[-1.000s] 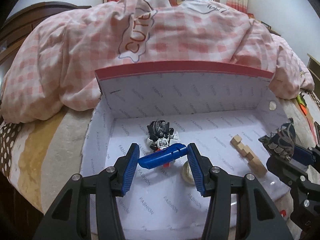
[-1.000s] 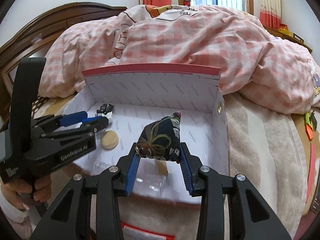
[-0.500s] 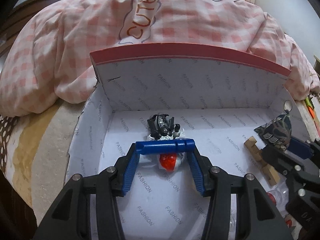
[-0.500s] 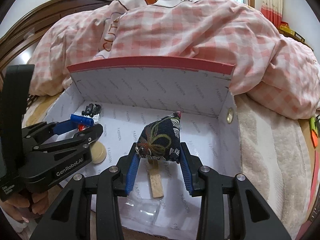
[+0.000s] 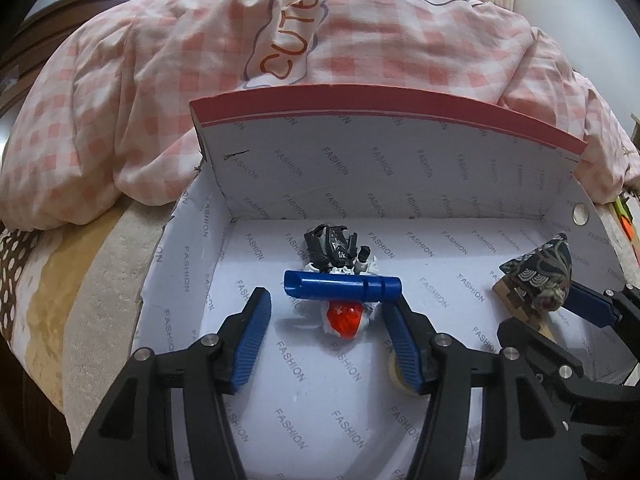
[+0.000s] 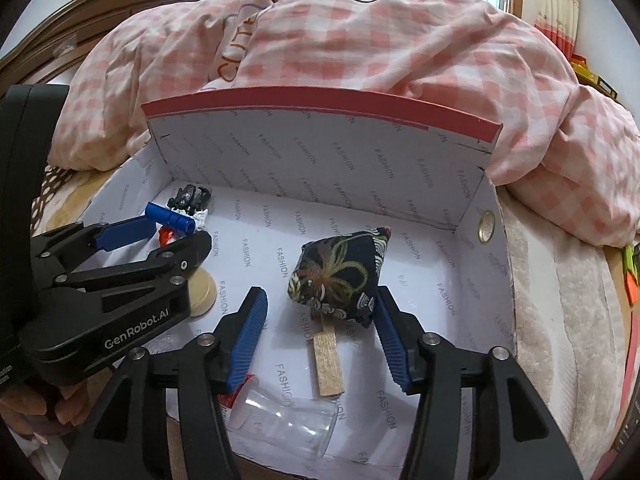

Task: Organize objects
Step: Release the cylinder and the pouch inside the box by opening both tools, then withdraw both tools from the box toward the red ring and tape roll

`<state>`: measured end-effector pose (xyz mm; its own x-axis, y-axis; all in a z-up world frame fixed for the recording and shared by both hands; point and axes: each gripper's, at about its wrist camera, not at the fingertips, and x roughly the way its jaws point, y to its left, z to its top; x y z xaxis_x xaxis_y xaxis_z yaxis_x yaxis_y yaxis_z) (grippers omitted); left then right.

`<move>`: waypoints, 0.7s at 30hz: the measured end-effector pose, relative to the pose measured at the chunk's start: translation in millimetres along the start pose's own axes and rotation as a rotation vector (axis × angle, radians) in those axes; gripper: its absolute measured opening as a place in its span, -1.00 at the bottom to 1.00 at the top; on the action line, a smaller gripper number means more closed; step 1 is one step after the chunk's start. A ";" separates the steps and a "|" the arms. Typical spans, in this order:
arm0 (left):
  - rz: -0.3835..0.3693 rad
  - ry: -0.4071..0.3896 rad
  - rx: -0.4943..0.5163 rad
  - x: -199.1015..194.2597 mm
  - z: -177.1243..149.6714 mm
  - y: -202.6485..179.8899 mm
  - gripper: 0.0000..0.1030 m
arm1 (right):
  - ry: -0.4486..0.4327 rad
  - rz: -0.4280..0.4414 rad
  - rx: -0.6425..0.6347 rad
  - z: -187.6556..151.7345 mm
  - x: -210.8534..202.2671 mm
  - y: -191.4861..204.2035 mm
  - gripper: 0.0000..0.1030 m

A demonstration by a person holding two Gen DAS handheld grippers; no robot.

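Now releasing: left gripper (image 5: 328, 320) jaws opening, blue tube (image 5: 342, 287) lying just ahead in box (image 5: 384, 168); right gripper (image 6: 320, 320) jaws opening, beanbag (image 6: 338, 278) resting free between them. Both items deposited.

left wrist: close, downward | right wrist: likewise | shared: box (image 5: 400, 168)

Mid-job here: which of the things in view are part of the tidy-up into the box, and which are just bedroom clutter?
Job:
box
blue tube
patterned beanbag
toy robot
wooden piece
round disc
clear cup

Lying about:
checked quilt
headboard
curtains
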<state>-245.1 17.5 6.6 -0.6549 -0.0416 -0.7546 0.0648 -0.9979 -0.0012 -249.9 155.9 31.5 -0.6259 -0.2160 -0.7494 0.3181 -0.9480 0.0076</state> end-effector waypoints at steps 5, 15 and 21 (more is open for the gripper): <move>-0.018 0.033 0.004 -3.8 -0.6 -0.2 0.14 | -0.017 0.013 0.009 0.4 -7.0 -0.1 0.16; -0.058 -0.045 0.032 -46.5 -9.3 -3.4 0.14 | -0.093 0.035 0.015 -6.1 -43.4 2.1 0.20; -0.101 -0.044 0.044 -66.3 -20.4 -2.3 0.14 | -0.123 0.058 0.028 -16.4 -65.7 -2.8 0.20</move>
<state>-186.5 23.5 43.2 -0.6888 0.0580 -0.7226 -0.0355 -0.9983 -0.0463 -198.0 176.6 69.8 -0.6904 -0.2960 -0.6600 0.3376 -0.9388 0.0679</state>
